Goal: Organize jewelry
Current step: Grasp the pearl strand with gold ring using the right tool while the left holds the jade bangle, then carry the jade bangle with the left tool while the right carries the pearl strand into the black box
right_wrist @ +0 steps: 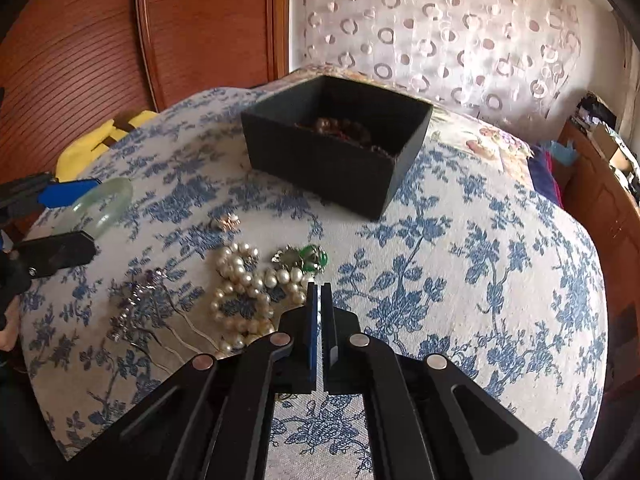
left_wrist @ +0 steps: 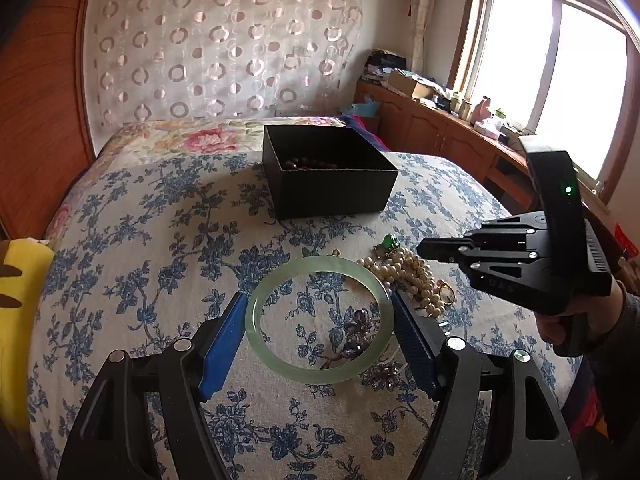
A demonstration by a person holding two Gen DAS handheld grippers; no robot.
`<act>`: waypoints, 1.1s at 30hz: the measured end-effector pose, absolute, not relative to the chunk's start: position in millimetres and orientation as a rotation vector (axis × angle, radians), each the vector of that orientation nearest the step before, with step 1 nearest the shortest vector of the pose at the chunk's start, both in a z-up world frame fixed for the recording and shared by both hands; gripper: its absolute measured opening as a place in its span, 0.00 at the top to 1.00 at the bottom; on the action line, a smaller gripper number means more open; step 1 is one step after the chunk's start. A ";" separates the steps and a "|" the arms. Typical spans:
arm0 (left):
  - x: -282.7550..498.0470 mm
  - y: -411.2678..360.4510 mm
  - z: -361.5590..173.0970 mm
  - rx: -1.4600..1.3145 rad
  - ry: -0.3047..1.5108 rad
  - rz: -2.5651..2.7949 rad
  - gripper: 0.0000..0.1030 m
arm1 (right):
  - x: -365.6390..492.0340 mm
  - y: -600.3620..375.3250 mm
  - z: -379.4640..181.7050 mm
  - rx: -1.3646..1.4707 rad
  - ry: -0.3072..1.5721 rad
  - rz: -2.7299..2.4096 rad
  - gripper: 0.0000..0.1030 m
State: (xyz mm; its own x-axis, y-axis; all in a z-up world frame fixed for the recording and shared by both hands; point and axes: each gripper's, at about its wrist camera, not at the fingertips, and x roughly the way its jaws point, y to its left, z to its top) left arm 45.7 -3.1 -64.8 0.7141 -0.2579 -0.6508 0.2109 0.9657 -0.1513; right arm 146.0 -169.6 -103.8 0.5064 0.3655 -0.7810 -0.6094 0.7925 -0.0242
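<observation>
My left gripper (left_wrist: 320, 300) is shut on a pale green jade bangle (left_wrist: 320, 374), held across its width above the bed; it also shows in the right wrist view (right_wrist: 106, 204). My right gripper (right_wrist: 320, 286) is shut and empty, hovering over a pile of pearl strands (right_wrist: 240, 280) and a green-stone brooch (right_wrist: 308, 260). In the left wrist view the right gripper (left_wrist: 420, 248) sits right of the pearls (left_wrist: 408, 274). A black open box (left_wrist: 328, 172) (right_wrist: 336, 160) holds dark beads (right_wrist: 344, 126). Purple crystal pieces (left_wrist: 358, 334) lie under the bangle.
The blue floral bedspread (right_wrist: 480, 264) covers the bed. A yellow cushion (left_wrist: 20, 320) lies at the left edge. A wooden headboard (right_wrist: 200, 32) and a patterned curtain (left_wrist: 224, 40) stand behind. A wooden cabinet (left_wrist: 440, 128) runs under the window.
</observation>
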 end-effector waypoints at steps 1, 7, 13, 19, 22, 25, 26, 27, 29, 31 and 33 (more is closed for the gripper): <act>45.8 -3.3 -65.0 -0.068 0.731 -0.261 0.33 | 146.3 -170.2 -104.8 -0.309 0.857 0.605 0.98; 45.6 -3.0 -65.7 -0.066 0.731 -0.261 0.33 | 148.8 -162.6 -108.7 -0.337 0.886 0.603 0.90; 45.7 -3.7 -66.5 -0.068 0.734 -0.261 0.33 | 151.2 -159.8 -112.0 -0.336 0.888 0.612 0.92; 48.2 -1.5 -64.7 -0.063 0.726 -0.257 0.33 | 138.2 -162.3 -85.2 -0.308 0.802 0.645 0.93; 51.6 0.1 -60.0 -0.060 0.717 -0.252 0.33 | 130.8 -165.3 -55.3 -0.289 0.729 0.655 0.93; 54.7 1.8 -51.4 -0.059 0.698 -0.249 0.33 | 127.3 -168.3 -25.2 -0.279 0.664 0.656 0.93; 55.7 2.6 -49.2 -0.058 0.694 -0.249 0.33 | 127.4 -168.9 -18.2 -0.278 0.650 0.654 0.93; 57.2 3.1 -46.0 -0.056 0.687 -0.248 0.33 | 127.0 -169.9 -8.1 -0.274 0.628 0.652 0.93; 60.6 4.1 -40.8 -0.054 0.678 -0.250 0.33 | 128.6 -171.1 7.2 -0.273 0.599 0.652 0.93; 64.5 3.4 -35.0 -0.050 0.666 -0.250 0.33 | 132.2 -170.6 21.1 -0.273 0.573 0.645 0.93; 66.8 2.4 -30.6 -0.044 0.653 -0.252 0.33 | 133.9 -170.8 31.3 -0.272 0.553 0.642 0.93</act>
State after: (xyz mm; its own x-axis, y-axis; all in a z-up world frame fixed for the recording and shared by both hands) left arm 66.8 2.4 -30.6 0.7647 -0.2455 -0.5958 0.2177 0.9687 -0.1196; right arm 133.9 -170.8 31.3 0.6638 0.4904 -0.5647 -0.6312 0.7723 -0.0712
